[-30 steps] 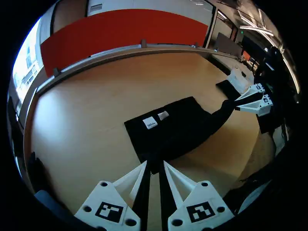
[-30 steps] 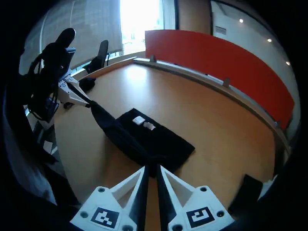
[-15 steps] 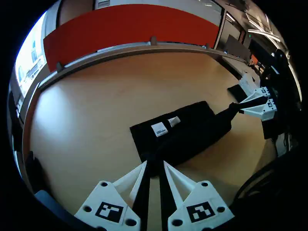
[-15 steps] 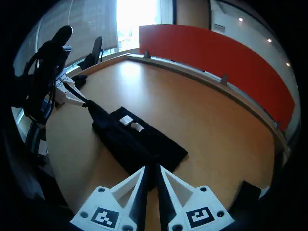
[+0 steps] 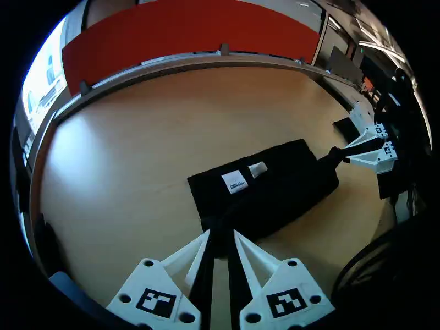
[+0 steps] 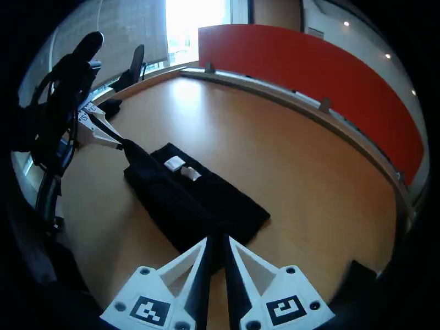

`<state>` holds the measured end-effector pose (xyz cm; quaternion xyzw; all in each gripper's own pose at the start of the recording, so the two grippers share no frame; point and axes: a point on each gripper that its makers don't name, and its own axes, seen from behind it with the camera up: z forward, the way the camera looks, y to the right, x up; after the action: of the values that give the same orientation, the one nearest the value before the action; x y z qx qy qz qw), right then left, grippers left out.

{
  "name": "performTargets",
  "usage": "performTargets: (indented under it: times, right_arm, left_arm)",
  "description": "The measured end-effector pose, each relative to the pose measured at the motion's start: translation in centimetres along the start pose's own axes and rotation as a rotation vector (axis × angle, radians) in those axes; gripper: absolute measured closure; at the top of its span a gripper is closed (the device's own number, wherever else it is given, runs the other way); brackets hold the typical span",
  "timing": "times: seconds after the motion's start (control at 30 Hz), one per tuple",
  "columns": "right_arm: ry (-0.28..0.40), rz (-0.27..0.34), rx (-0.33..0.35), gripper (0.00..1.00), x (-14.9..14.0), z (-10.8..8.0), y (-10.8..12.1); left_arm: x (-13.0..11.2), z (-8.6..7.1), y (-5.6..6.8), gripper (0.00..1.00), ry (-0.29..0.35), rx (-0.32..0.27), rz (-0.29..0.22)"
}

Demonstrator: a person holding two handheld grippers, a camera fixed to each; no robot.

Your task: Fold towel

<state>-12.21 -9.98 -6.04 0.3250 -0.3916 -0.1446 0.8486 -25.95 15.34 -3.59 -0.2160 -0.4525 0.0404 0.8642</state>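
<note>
Both grippers have come down and in over the last second. The held edge of the black towel (image 5: 275, 187) was then drawn out in a long strip past the end of the flat part, and it now runs as a low ridge along the near side of the cloth, so the whole thing looks shorter and tidier on the wooden table (image 5: 137, 126). The left gripper (image 5: 220, 243) has its fingers pressed together on one near corner. At the other end of the ridge, the right gripper (image 5: 345, 154) pinches the opposite corner in the same way. The right gripper view tells the same story from the other end: the right gripper (image 6: 215, 245) is clamped on black cloth, and the left gripper (image 6: 122, 144) bites the far corner, with the fold line stretched between them. The towel lies in the middle of the table, well clear of the red partition (image 5: 165, 33) at the back. Its two white labels (image 5: 235, 181) are not yet covered on the bottom layer. I'd say the fold is about halfway over: the edge has been gathered and lined up. What's left is to carry both corners across evenly, lay them on the far edge and let go, keeping the strip taut so it doesn't bunch.
</note>
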Motion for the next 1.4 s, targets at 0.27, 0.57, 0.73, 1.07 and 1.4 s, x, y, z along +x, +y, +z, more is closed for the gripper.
performTargets:
  times: [0.27, 0.57, 0.73, 1.07, 1.4]
  right_arm:
    - [-0.023, 0.029, 0.002, 0.87, -0.7, 2.0, 0.8]
    - [-0.038, 0.048, -0.005, 0.87, -1.0, 3.6, 1.4]
    - [-0.043, 0.056, -0.015, 0.86, -1.2, 4.1, 1.6]
    - [-0.058, 0.077, -0.044, 0.77, -1.9, 5.0, 2.3]
    - [-0.062, 0.065, -0.093, 0.48, -1.8, 5.3, 3.4]
  left_arm:
    - [0.0, 2.0, -0.5, 0.86, -0.006, 0.017, -0.011]
    - [0.2, 3.9, -1.3, 0.85, -0.02, 0.039, -0.01]
    - [0.3, 4.6, -1.4, 0.83, -0.017, 0.032, -0.015]
    - [0.6, 5.5, -1.9, 0.7, 0.003, 0.031, -0.028]
    - [0.6, 5.7, -2.7, 0.56, 0.005, 0.053, -0.017]
